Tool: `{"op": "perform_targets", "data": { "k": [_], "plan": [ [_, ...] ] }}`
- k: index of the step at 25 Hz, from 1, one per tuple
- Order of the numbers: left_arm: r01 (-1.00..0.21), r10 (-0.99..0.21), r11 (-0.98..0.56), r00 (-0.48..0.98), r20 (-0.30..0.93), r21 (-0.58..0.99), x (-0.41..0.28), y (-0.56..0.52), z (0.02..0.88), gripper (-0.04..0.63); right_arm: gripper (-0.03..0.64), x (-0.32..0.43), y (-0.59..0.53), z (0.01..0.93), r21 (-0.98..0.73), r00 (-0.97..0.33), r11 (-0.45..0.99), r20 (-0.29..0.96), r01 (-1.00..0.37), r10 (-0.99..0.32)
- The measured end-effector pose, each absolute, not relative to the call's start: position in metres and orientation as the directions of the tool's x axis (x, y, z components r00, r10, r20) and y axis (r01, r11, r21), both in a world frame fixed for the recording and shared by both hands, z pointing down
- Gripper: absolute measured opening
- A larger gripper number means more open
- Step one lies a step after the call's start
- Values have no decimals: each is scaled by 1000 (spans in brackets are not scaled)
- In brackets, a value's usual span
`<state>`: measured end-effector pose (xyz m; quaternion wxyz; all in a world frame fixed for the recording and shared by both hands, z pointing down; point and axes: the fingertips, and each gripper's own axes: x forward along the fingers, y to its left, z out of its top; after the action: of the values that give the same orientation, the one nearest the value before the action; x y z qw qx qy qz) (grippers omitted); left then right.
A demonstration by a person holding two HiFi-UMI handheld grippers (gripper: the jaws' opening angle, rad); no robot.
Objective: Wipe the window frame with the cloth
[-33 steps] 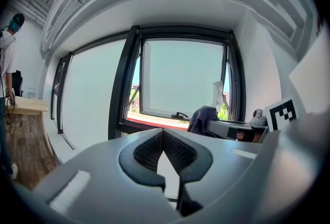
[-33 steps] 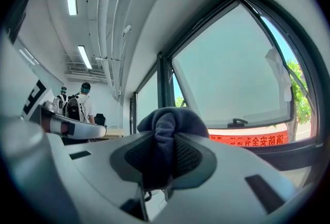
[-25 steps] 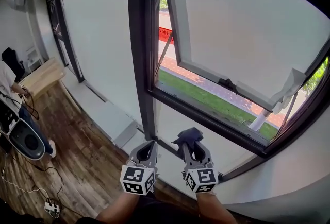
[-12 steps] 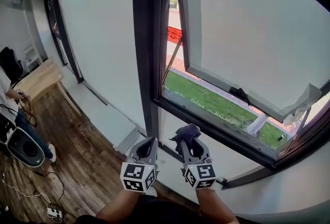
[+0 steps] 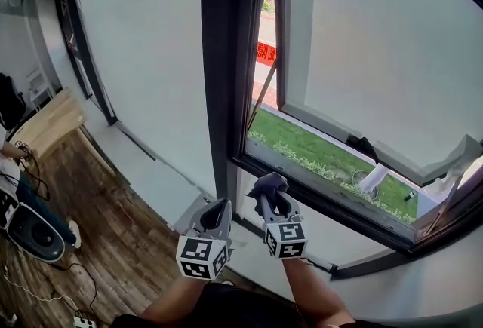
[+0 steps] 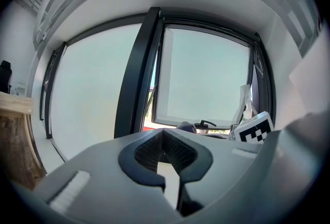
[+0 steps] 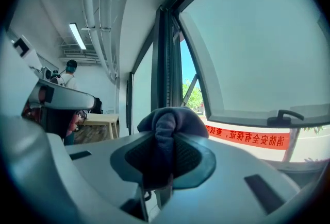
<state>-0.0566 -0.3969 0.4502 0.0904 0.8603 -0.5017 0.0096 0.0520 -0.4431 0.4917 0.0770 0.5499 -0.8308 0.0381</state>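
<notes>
Right gripper (image 5: 267, 197) pinches bunched dark cloth (image 5: 269, 183), left gripper (image 5: 219, 207) pressed together empty; friction along window frame (image 5: 225, 78) could tug it free.

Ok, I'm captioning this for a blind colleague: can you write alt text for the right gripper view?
The right gripper, its tongs shut on a bunched dark cloth, points toward the dark window frame. To the right, the open sash tilts outward, with a red banner and trees outside.
</notes>
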Motion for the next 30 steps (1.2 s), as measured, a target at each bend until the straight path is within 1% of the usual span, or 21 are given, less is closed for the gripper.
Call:
{"op": "perform_targets", "data": {
  "k": [6,13,25,30],
  "plan": [
    [-855,-851,-491,512,116,166,-70,-426,460,8,83,39,-486,511,54,-321,339,212,-939,-923],
    [-874,-873,-455,475,106,168,-99,-439,457,8,83,20,-537,530,60,-339,368,275,-928,-900],
    [-897,-897,-406,428,112,175,-136,-457,462,8,81,1,-608,569,14,-275,307,409,-952,-870],
    [-895,-893,-409,433,126,178,-135,-464,468,8,77,-8,-618,570,89,-234,304,451,-948,-861]
  ]
}}
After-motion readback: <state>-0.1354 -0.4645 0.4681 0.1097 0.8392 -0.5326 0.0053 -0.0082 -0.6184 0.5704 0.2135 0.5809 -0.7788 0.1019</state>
